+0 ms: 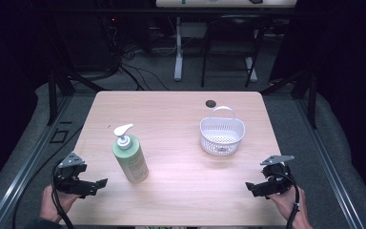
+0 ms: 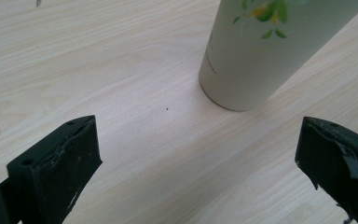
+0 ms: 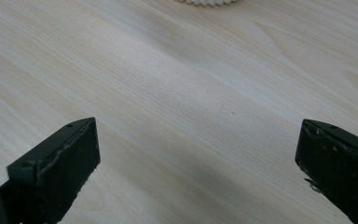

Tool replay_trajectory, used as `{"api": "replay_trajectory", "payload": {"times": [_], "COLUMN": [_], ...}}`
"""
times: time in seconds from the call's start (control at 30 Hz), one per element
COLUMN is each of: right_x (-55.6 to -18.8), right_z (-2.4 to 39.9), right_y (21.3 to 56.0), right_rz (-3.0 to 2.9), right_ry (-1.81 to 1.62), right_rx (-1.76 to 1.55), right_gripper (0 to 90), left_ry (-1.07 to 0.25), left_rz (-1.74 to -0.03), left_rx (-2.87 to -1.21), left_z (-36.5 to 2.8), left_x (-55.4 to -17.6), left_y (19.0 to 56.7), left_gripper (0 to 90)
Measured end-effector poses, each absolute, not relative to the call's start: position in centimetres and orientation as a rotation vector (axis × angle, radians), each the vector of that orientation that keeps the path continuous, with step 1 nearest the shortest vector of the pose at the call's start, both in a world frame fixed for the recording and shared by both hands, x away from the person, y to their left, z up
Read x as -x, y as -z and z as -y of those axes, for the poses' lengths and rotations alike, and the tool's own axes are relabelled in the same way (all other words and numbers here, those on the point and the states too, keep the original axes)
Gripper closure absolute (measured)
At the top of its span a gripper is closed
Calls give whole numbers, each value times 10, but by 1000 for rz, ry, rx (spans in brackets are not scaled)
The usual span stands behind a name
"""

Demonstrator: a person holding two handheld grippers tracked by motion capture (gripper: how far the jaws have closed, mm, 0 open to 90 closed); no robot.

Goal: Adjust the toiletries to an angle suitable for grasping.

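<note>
Green pump bottle (image 1: 131, 160), one; white basket (image 1: 222, 136), one.

The high view looks forward and down from above the near edge, far enough to take in the whole tabletop (image 1: 181, 114). The left gripper view sits low and close over the wood by the near left corner, facing the foot of the pump bottle (image 2: 261, 51), which the high view shares (image 1: 131, 160). The right gripper view, equally low, faces the white basket (image 3: 207, 2) from the near right corner
</note>
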State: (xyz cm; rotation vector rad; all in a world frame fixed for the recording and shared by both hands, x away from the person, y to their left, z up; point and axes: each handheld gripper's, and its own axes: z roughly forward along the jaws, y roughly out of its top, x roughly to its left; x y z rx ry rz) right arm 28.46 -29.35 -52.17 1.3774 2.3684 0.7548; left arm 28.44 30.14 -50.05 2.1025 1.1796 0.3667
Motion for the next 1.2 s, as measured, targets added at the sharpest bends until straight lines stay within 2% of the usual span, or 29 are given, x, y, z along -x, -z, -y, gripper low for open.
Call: {"api": "replay_trajectory", "payload": {"times": [0.5, 1.2], "right_x": [-286, -287], "right_z": [290, 286], "right_y": [521, 520], "right_rz": [-2393, -2413], "right_ry": [-741, -751], "right_rx": [-1348, -1333], "right_gripper": [0, 0], "left_ry": [-405, -446], "left_rz": [-1125, -1027], "left_rx": [-2062, -2028], "left_z": [-298, -271], "left_x": [-280, -278], "left_y": [492, 473], "left_gripper": [0, 0]}}
